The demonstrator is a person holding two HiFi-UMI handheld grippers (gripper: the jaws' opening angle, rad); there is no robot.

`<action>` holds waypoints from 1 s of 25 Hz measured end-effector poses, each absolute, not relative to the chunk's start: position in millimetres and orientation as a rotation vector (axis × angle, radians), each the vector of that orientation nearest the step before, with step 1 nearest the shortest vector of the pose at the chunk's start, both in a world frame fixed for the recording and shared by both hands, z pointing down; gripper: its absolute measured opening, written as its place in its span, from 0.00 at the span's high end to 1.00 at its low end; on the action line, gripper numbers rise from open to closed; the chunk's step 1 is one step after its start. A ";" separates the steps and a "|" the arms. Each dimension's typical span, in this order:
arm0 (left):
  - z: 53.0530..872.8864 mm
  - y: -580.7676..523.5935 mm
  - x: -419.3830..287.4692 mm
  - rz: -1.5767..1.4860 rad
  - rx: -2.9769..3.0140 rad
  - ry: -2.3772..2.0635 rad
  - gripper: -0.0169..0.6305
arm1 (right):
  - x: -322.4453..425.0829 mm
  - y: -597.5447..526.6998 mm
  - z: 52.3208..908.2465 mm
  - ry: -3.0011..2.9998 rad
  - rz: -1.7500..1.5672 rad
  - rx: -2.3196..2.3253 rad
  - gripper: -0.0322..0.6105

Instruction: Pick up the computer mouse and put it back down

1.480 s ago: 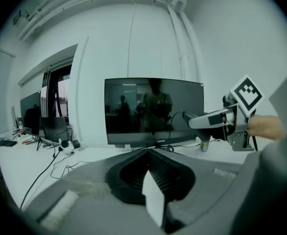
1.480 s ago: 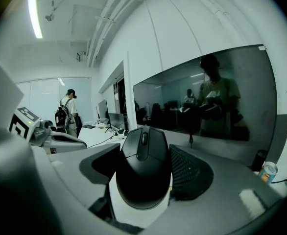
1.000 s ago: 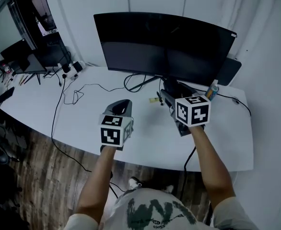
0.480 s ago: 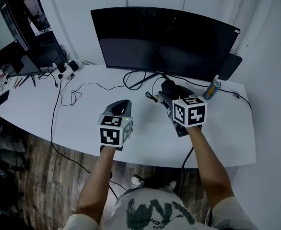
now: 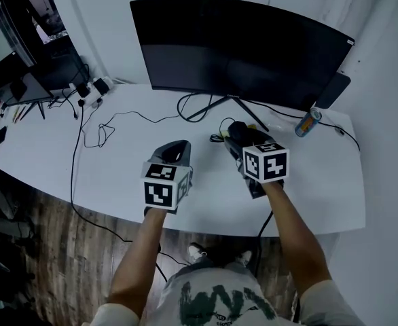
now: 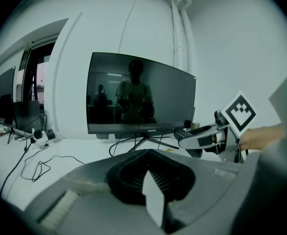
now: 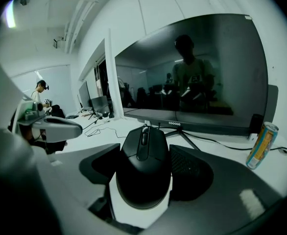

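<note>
A black computer mouse [image 7: 143, 165] with a scroll wheel sits between the two jaws of my right gripper [image 7: 146, 169], which is shut on its sides. In the head view the mouse [image 5: 240, 130] shows just ahead of the right gripper's marker cube, low over the white desk [image 5: 308, 182] in front of the monitor stand. Whether it touches the desk I cannot tell. My left gripper [image 5: 174, 152] hovers to the left of it; its black pads [image 6: 129, 173] meet with nothing between them.
A wide curved monitor [image 5: 240, 46] stands at the back on a splayed foot. A drink can [image 5: 309, 122] is at the right, a dark box [image 5: 335, 90] behind it. Loose cables [image 5: 104, 131] lie at the left. The desk's front edge [image 5: 206, 221] is close to me.
Both grippers have sunk toward the desk, the right one further, carrying the mouse down with it. The jaws have kept their grip.
</note>
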State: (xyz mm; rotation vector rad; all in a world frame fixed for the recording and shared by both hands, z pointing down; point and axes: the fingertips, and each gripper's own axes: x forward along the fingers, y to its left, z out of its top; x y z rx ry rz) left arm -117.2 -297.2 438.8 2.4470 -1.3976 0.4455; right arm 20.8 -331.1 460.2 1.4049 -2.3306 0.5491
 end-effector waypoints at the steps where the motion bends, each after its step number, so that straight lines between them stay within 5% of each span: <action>1: 441.2 -297.9 -116.9 0.447 2.448 -1.389 0.97 | 20.5 -330.1 467.3 -2.319 0.567 1.403 0.46; 25: 494.0 -291.7 -110.7 0.511 2.431 -1.271 0.97 | 47.1 -315.7 604.4 -1.997 0.755 1.358 0.46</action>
